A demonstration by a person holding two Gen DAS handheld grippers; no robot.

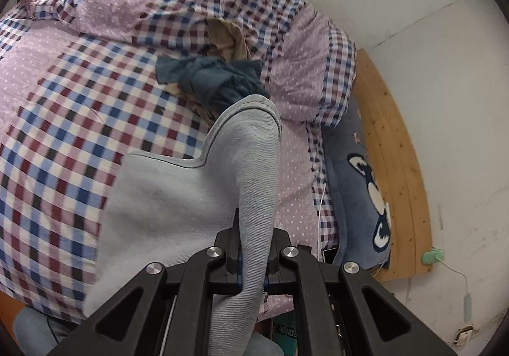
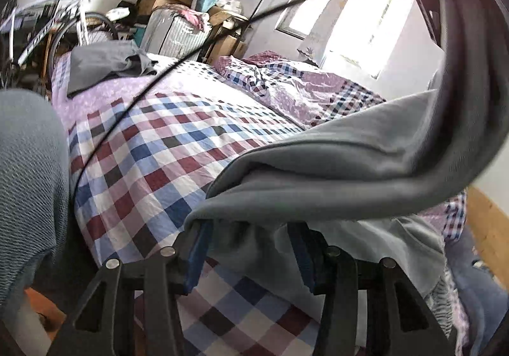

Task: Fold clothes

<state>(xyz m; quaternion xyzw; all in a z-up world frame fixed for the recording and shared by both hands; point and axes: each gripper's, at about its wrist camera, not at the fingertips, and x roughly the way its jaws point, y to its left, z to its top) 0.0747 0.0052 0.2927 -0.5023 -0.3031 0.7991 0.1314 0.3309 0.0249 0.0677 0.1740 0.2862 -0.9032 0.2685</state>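
Blue-grey top is lifted over the checked bed cover, and the fold is only starting.

The left gripper is clamped tight on one edge of it. The right gripper has cloth between its fingers (I cannot tell if they pinch it). I think both must next carry it flat onto the bed.

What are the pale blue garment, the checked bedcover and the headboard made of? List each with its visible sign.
Pale blue garment: looks like knitted cotton jersey, matte; fine ribbed lines and a stitched hem, pinched in the left gripper.
Checked bedcover: likely thin woven cotton, matte; a printed check with small creases.
Headboard: apparently pine planks with a light clear finish; knots and grain show.
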